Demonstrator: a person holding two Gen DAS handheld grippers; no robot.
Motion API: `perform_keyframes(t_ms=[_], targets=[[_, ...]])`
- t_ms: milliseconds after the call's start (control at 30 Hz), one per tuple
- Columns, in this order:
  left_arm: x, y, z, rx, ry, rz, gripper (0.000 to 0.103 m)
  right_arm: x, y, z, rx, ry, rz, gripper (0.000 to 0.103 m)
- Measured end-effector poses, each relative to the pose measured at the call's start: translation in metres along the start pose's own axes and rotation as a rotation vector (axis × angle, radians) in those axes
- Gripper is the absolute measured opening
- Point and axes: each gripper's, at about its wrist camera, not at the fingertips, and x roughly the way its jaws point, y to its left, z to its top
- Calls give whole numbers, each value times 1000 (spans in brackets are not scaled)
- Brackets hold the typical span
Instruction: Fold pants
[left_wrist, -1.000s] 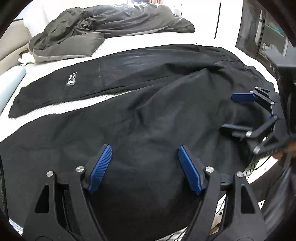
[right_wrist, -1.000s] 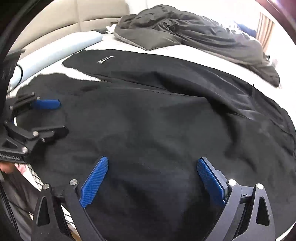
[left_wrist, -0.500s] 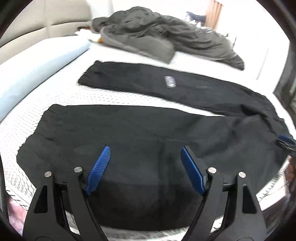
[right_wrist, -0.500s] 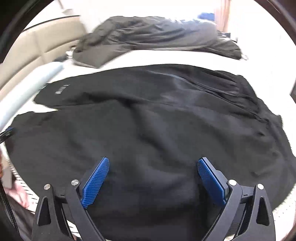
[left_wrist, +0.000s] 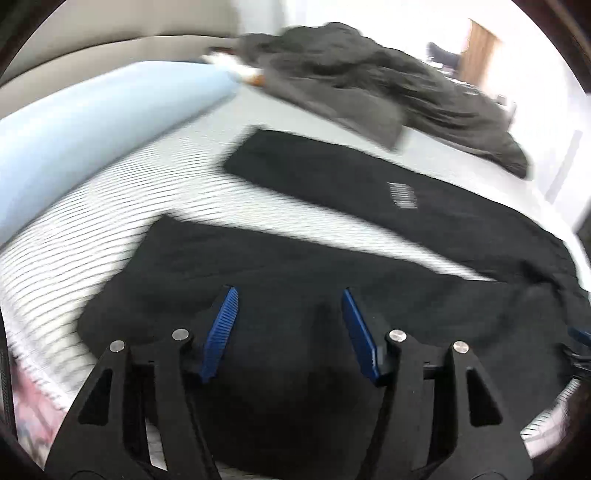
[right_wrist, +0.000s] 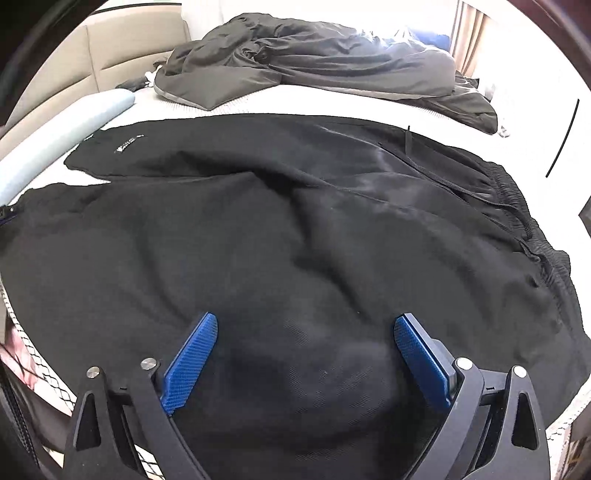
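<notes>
Black pants (left_wrist: 369, 206) lie spread on the bed, their two legs stretched out and parted by a strip of white mattress. A small white logo (left_wrist: 404, 195) marks the far leg. My left gripper (left_wrist: 288, 295) hovers over the near leg close to its cuff. Its jaws are closing, with black cloth below and between them, and the pads do not press on it. In the right wrist view the pants (right_wrist: 295, 229) fill the middle, with the gathered waistband (right_wrist: 509, 192) and its drawstring at the right. My right gripper (right_wrist: 306, 321) stands wide open over the rumpled upper part.
A dark grey crumpled quilt (left_wrist: 369, 81) (right_wrist: 314, 62) lies at the back of the bed. A pale blue pillow (left_wrist: 92, 122) (right_wrist: 66, 125) lines the left side below a beige headboard (right_wrist: 122, 48). The mattress edge (right_wrist: 565, 417) runs close beneath both grippers.
The left gripper has swung left along the near leg towards its cuff, and its jaws have narrowed. The right gripper has shifted and rolled slightly and is still wide open.
</notes>
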Motion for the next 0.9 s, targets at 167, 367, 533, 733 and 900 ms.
perform_keyframes(t_ms=[167, 367, 533, 733, 900], targets=[[53, -25, 14, 83, 150, 115, 57, 9, 8, 3, -48, 2, 36, 98], [25, 31, 5, -54, 73, 255, 55, 9, -16, -3, -22, 5, 5, 98], [-19, 4, -9, -83, -51, 37, 55, -2, -32, -9, 20, -17, 44, 98], [1, -145, -41, 263, 80, -330, 62, -4, 6, -15, -113, -12, 108, 98], [24, -188, -74, 413, 165, -276, 64, -12, -23, -25, -106, -13, 79, 98]])
